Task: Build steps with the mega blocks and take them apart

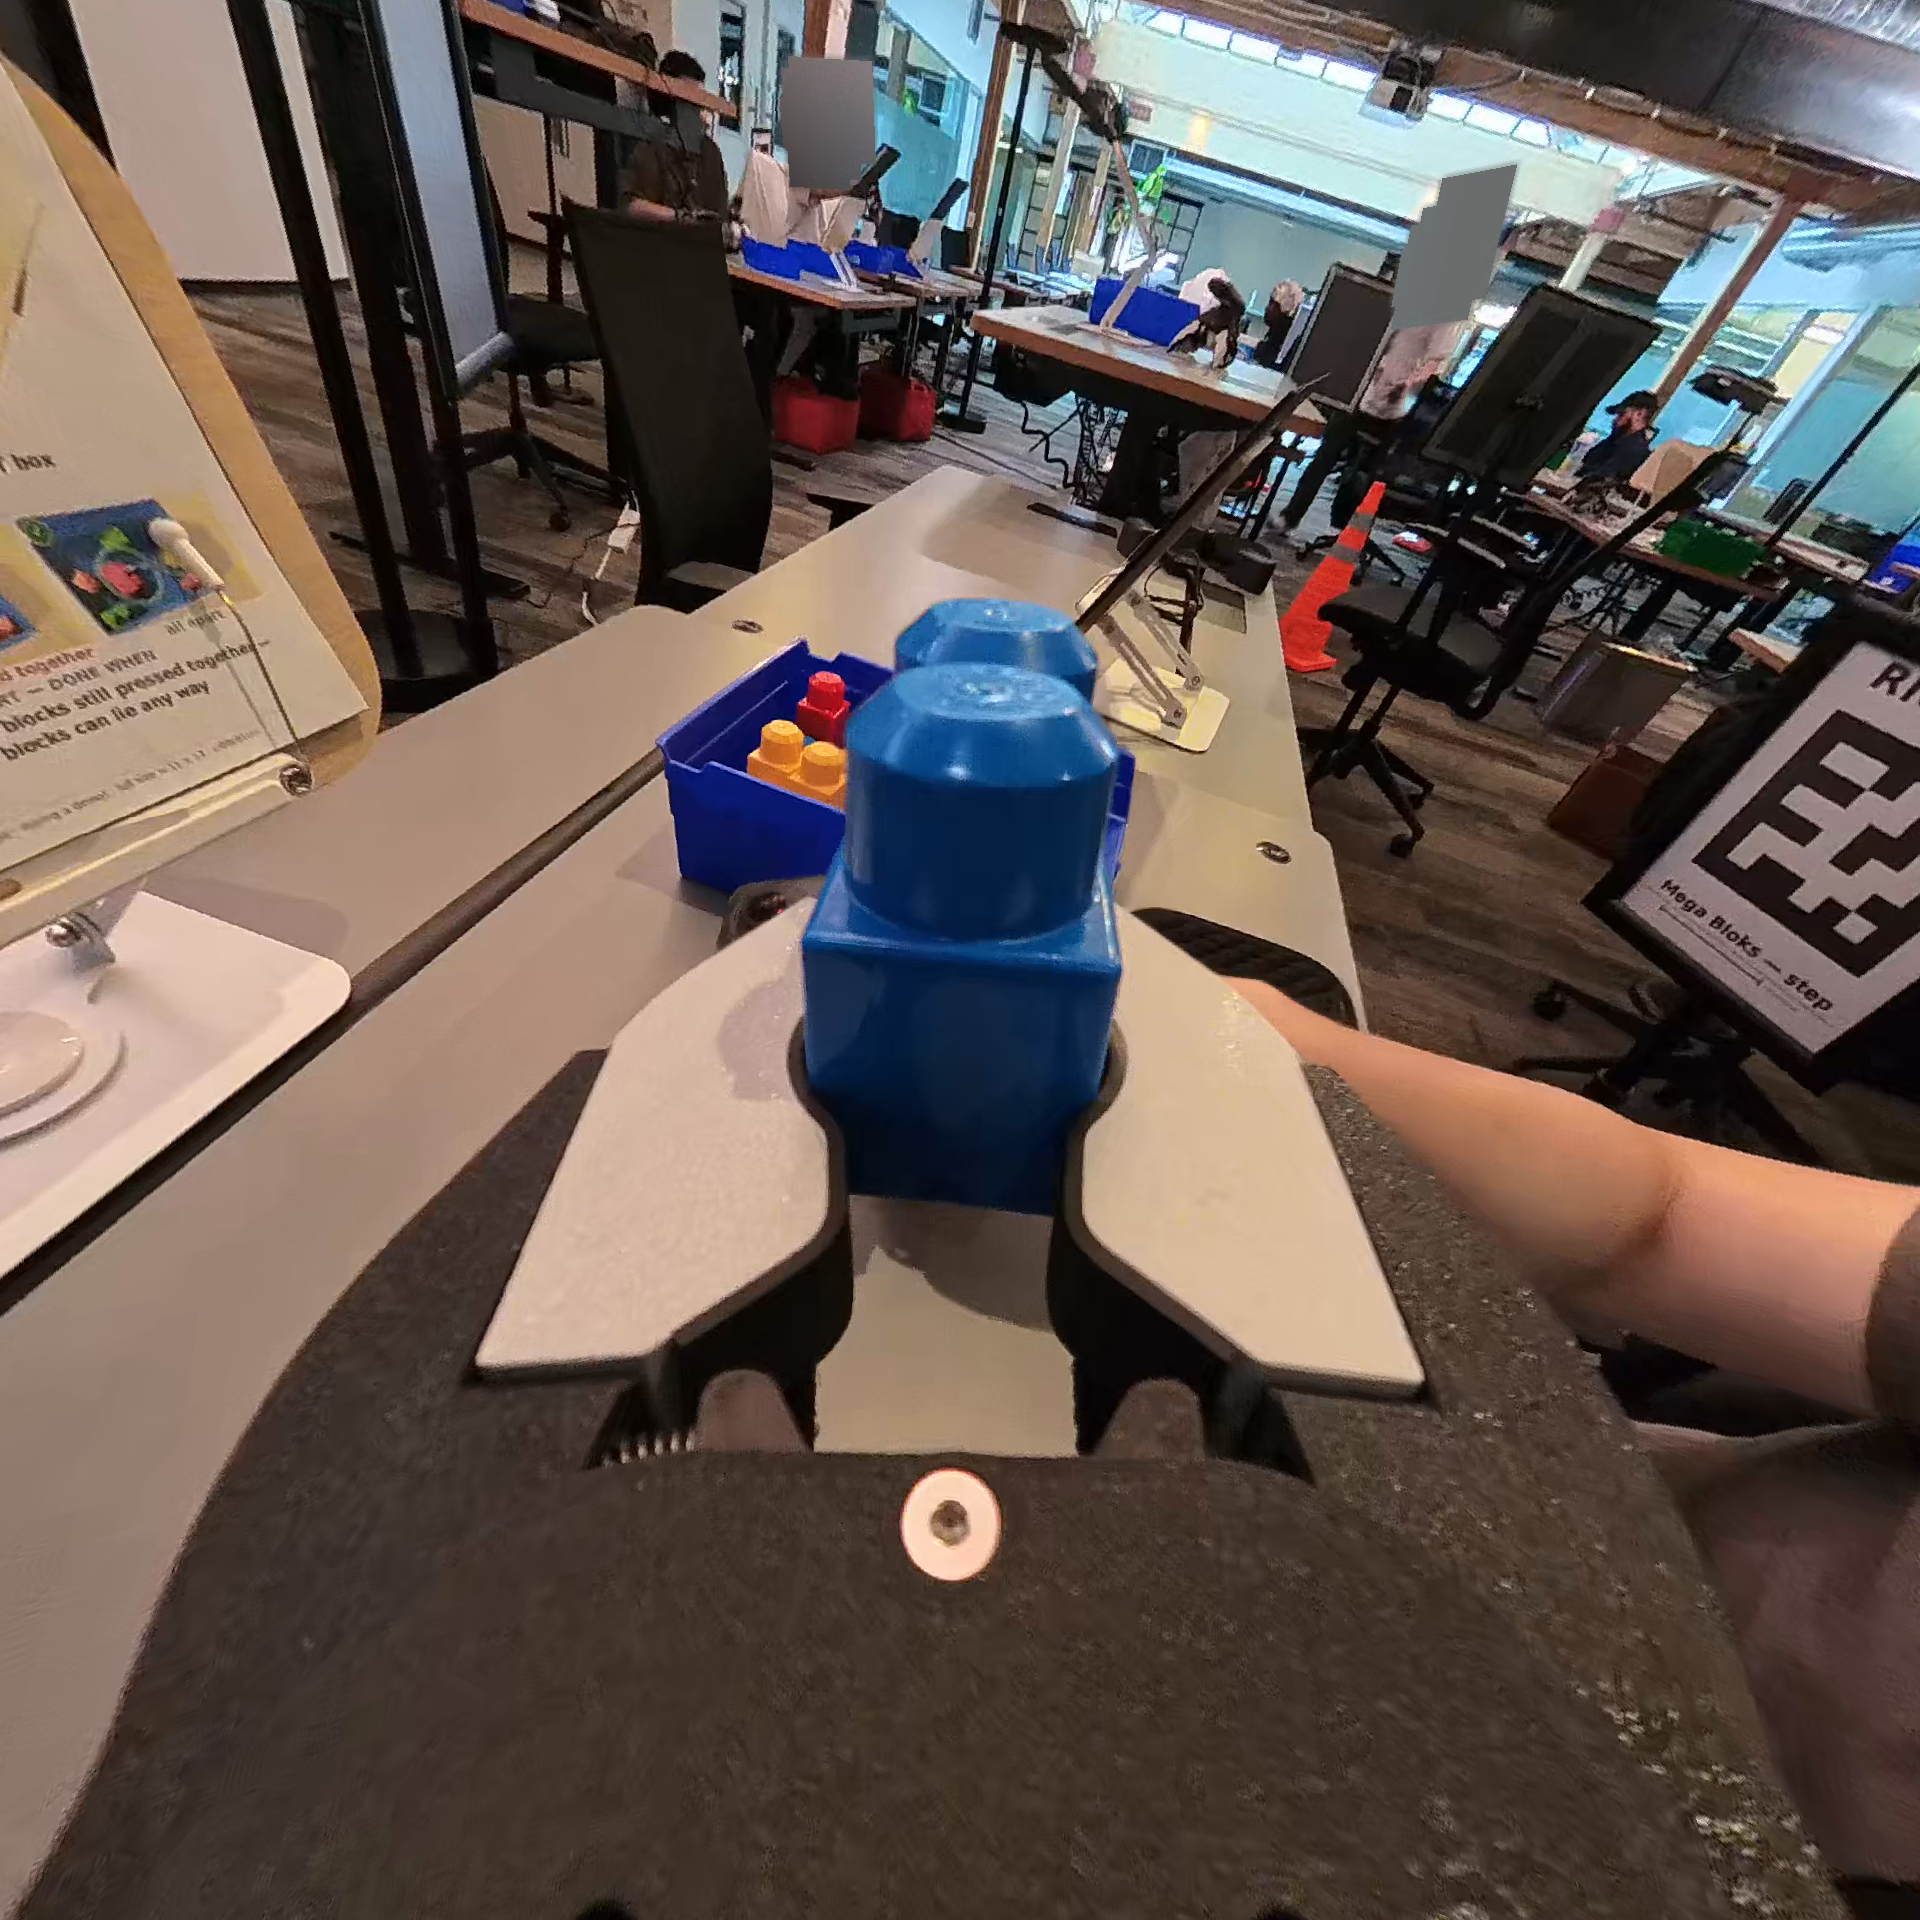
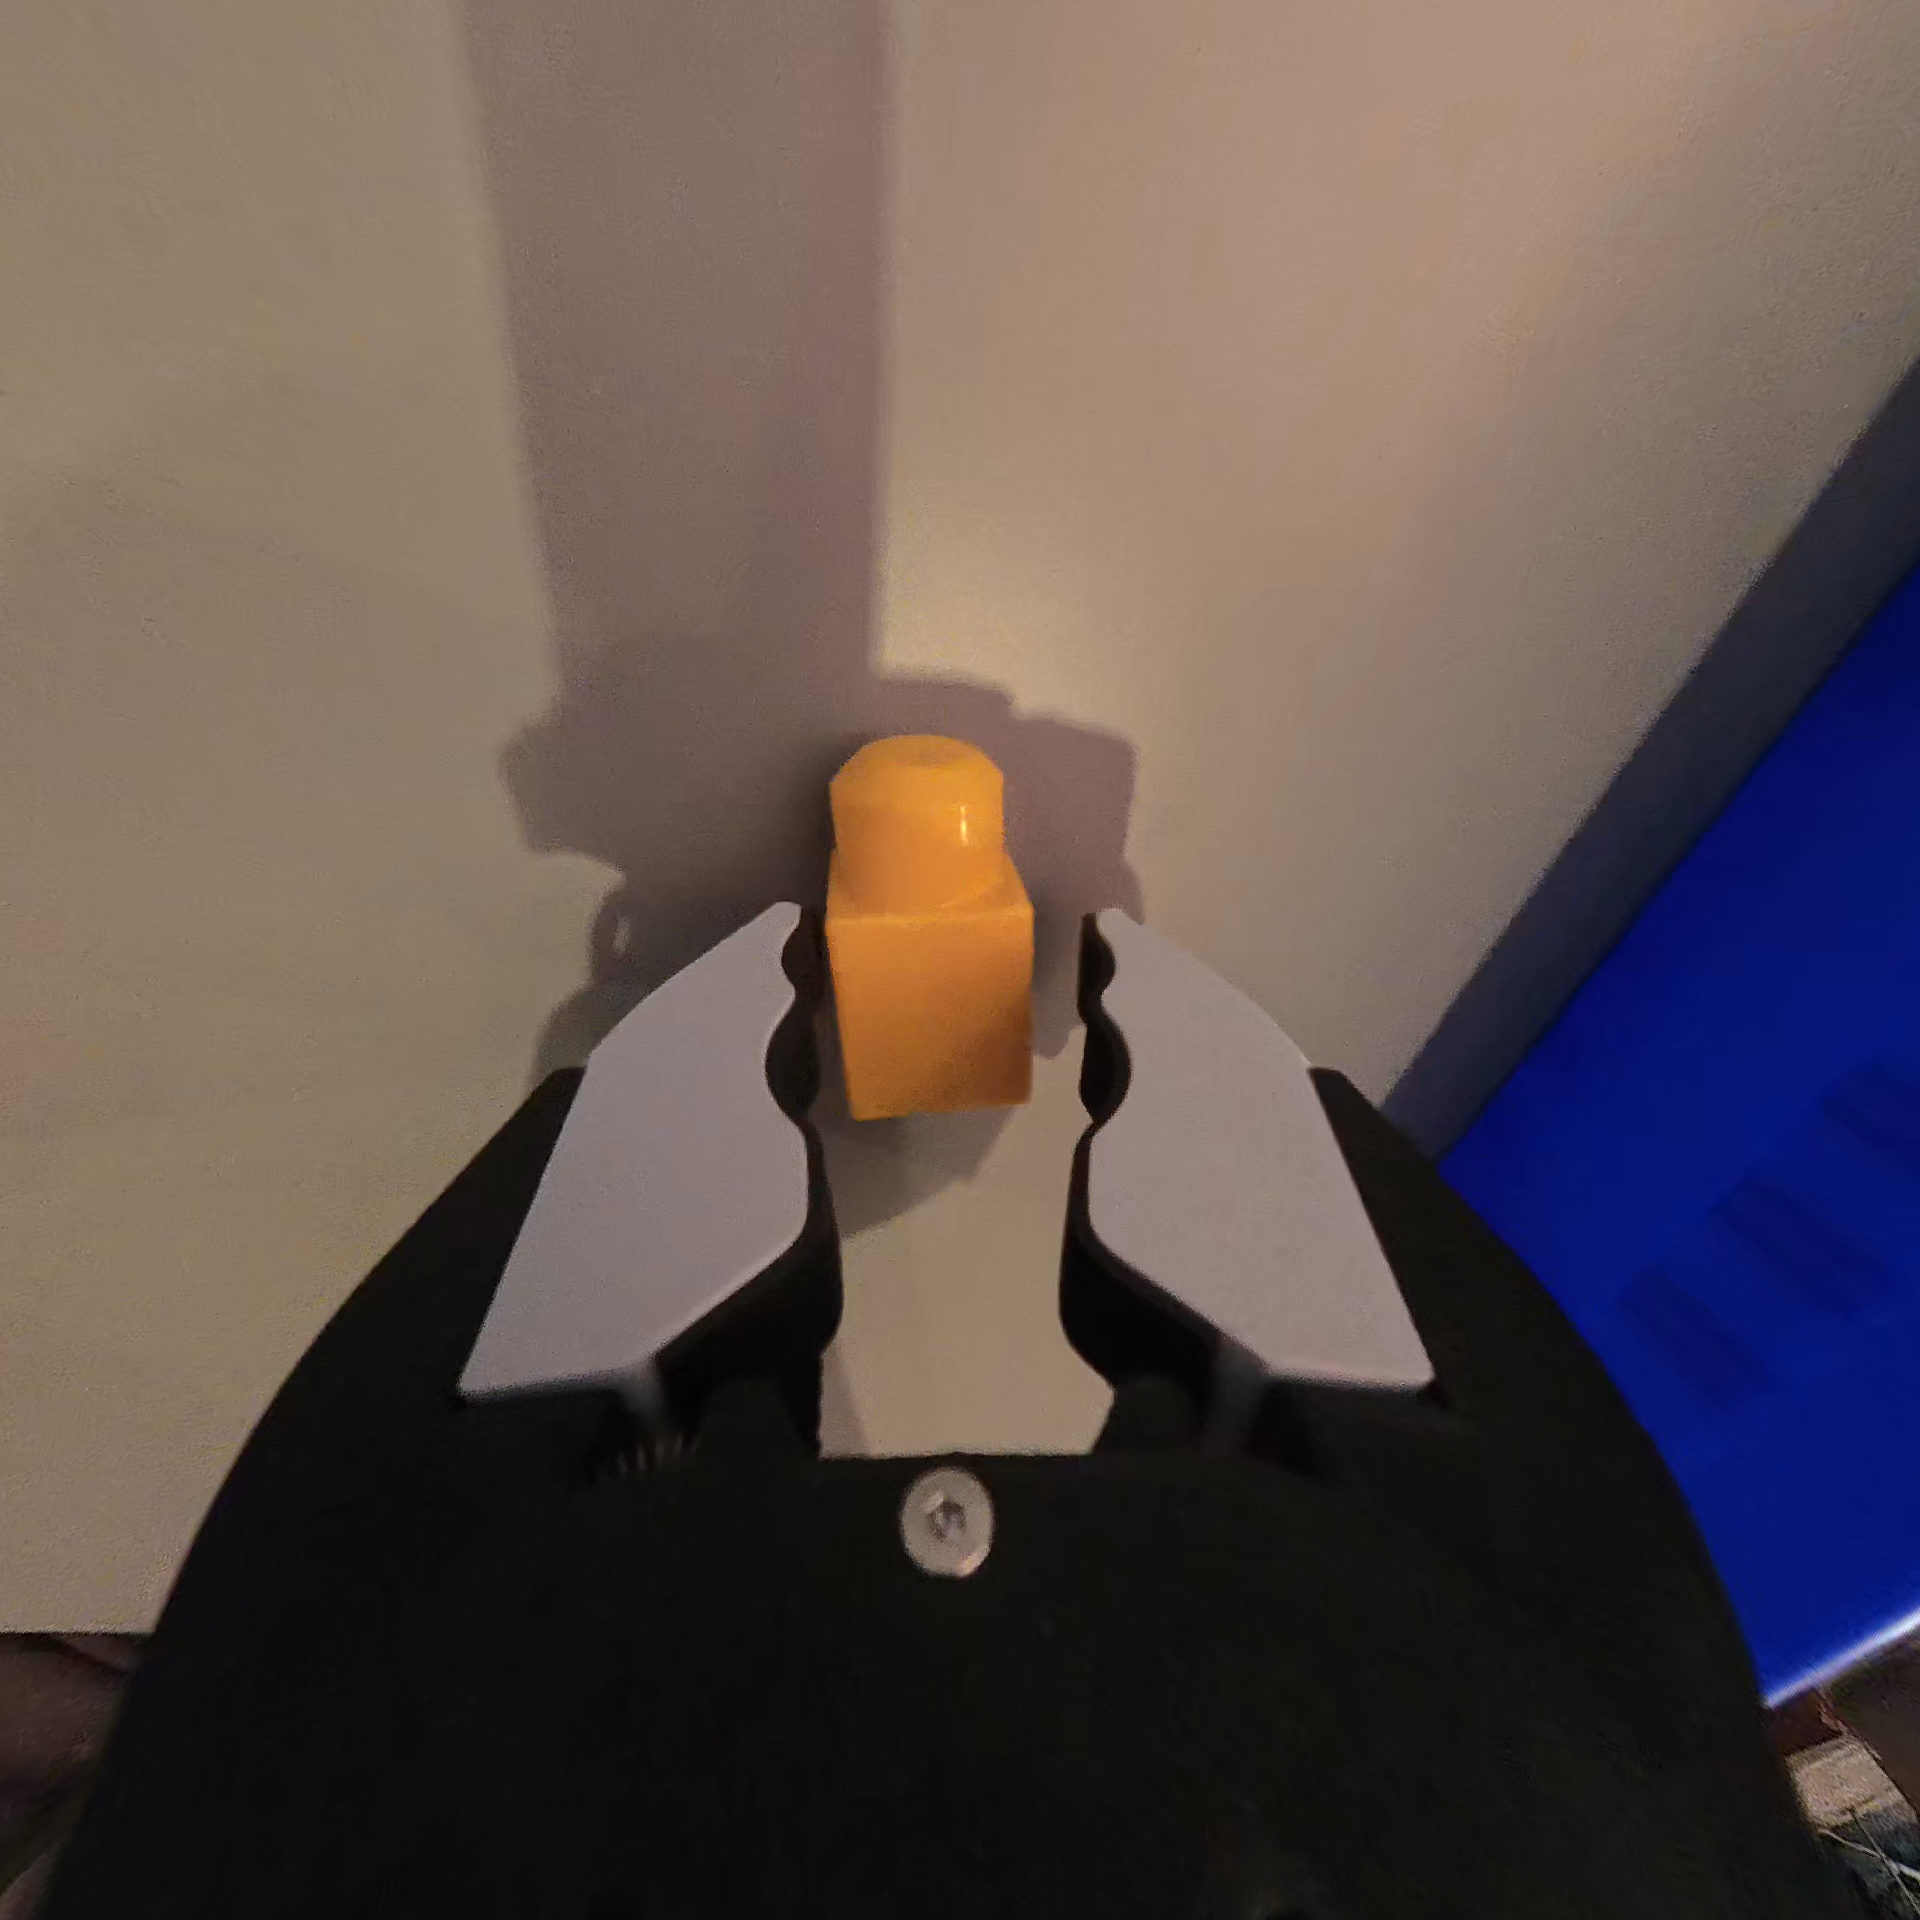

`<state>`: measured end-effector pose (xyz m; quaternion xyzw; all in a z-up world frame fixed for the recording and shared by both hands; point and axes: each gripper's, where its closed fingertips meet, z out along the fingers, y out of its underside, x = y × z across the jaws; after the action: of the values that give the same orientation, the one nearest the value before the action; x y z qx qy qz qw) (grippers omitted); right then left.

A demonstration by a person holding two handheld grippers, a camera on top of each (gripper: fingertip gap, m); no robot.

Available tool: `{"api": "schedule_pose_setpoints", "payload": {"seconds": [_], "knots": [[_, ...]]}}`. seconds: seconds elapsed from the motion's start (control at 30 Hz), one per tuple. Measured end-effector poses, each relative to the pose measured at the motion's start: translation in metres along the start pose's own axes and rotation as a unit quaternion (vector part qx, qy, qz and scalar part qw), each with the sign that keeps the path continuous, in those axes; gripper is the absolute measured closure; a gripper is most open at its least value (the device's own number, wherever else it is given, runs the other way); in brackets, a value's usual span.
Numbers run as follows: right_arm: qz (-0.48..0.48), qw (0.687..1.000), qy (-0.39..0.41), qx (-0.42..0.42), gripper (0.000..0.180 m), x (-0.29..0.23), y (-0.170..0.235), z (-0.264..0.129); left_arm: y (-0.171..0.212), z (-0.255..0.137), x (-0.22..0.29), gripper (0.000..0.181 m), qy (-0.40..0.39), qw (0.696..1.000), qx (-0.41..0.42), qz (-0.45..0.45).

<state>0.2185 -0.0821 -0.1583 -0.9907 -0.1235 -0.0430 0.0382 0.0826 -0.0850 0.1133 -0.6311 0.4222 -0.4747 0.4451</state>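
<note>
In the left wrist view the left tool is clamped on a blue block, held above the tabletop near the blue bin of loose blocks — building looks barely begun.

In the right wrist view the right tool stands parted around a single-stud orange block on the tabletop, left finger touching — closing should come next.

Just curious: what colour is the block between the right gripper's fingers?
Orange block; right wrist view shows it best.

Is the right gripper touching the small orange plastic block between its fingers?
Apart. The right wrist view shows right gripper fingers flanking orange block, gaps either side.
</note>
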Motion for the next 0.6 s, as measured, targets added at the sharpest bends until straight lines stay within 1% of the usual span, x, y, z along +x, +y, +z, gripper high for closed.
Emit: {"api": "schedule_pose_setpoints", "payload": {"seconds": [0.07,0.13,0.2,0.27,0.3,0.33,0.37,0.4,0.47,0.53,0.6], "knots": [[-0.017,1.0,-0.008,-0.008,0.142,-0.002,0.001,0.003,-0.004,-0.004,0.004,0.138,0.007,1.0,0.008,0.003],[-0.035,0.999,-0.014,-0.015,0.142,-0.002,0.003,0.003,-0.006,-0.009,0.003,0.138,0.003,1.0,0.013,0.007],[-0.05,0.998,-0.045,0.0,0.142,-0.004,0.0,-0.004,-0.011,-0.016,0.001,0.138,0.005,1.0,0.029,0.006],[-0.047,0.989,-0.124,0.07,0.142,-0.012,-0.016,-0.025,-0.02,-0.025,0.002,0.139,0.023,0.998,0.057,-0.012],[-0.041,0.976,-0.173,0.126,0.142,-0.016,-0.028,-0.043,-0.024,-0.029,0.003,0.138,0.039,0.996,0.07,-0.023],[-0.039,0.955,-0.223,0.19,0.143,-0.02,-0.043,-0.066,-0.026,-0.032,0.005,0.138,0.059,0.994,0.079,-0.036],[-0.043,0.924,-0.275,0.261,0.142,-0.023,-0.056,-0.094,-0.027,-0.034,0.006,0.138,0.078,0.992,0.084,-0.047],[-0.052,0.884,-0.325,0.331,0.143,-0.026,-0.066,-0.127,-0.028,-0.035,0.007,0.138,0.093,0.99,0.089,-0.055],[-0.076,0.793,-0.406,0.447,0.142,-0.026,-0.072,-0.194,-0.023,-0.031,0.004,0.138,0.105,0.989,0.083,-0.063],[-0.097,0.707,-0.456,0.531,0.143,-0.022,-0.067,-0.252,-0.017,-0.023,0.002,0.138,0.111,0.989,0.074,-0.067],[-0.112,0.638,-0.475,0.596,0.143,-0.02,-0.06,-0.299,-0.011,-0.011,0.001,0.138,0.119,0.988,0.064,-0.07]]}}
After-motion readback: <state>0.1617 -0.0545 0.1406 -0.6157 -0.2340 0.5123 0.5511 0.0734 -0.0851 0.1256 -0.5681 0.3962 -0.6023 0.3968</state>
